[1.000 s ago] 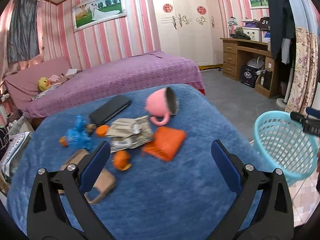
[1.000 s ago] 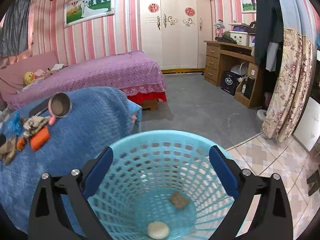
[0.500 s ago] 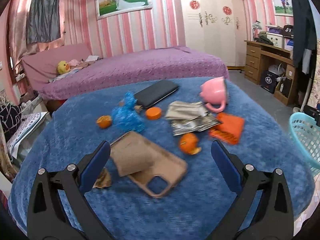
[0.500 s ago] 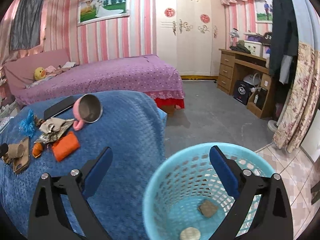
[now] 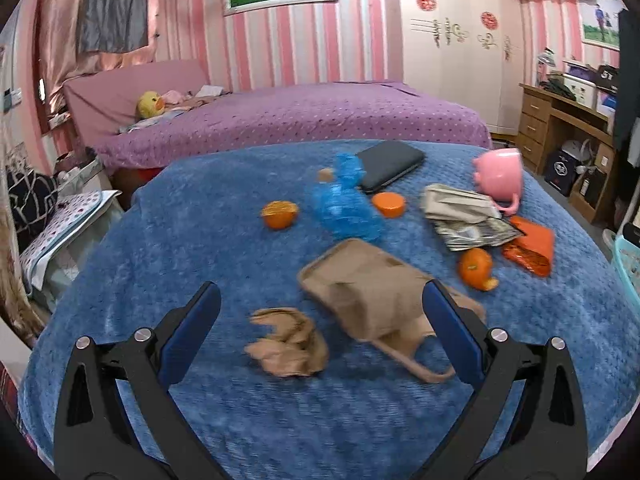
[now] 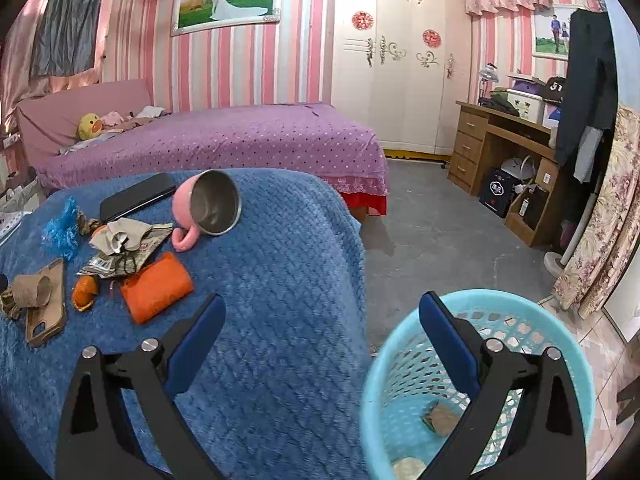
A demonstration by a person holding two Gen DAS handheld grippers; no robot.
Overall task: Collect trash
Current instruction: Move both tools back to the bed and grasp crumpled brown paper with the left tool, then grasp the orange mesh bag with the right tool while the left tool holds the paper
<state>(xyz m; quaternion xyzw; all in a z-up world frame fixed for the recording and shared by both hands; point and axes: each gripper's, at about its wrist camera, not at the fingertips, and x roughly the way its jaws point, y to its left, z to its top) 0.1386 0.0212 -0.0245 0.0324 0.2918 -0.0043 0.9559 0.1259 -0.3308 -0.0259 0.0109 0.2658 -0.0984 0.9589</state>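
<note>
Crumpled brown paper scrap (image 5: 288, 346) lies near on the blue quilted blanket (image 5: 200, 240), right between the spread, empty jaws of the left gripper (image 5: 320, 330) — looks like the next pick. Beyond it: tan phone case (image 5: 372, 292), orange peel pieces (image 5: 476, 268), blue plastic wrapper (image 5: 344, 208), crumpled printed packets (image 5: 464, 220). Plenty left. Only the right view shows the light-blue plastic basket (image 6: 400, 352) off the blanket's right edge, a couple of scraps already inside, under the right gripper (image 6: 322, 342), jaws apart, holding nothing.
</note>
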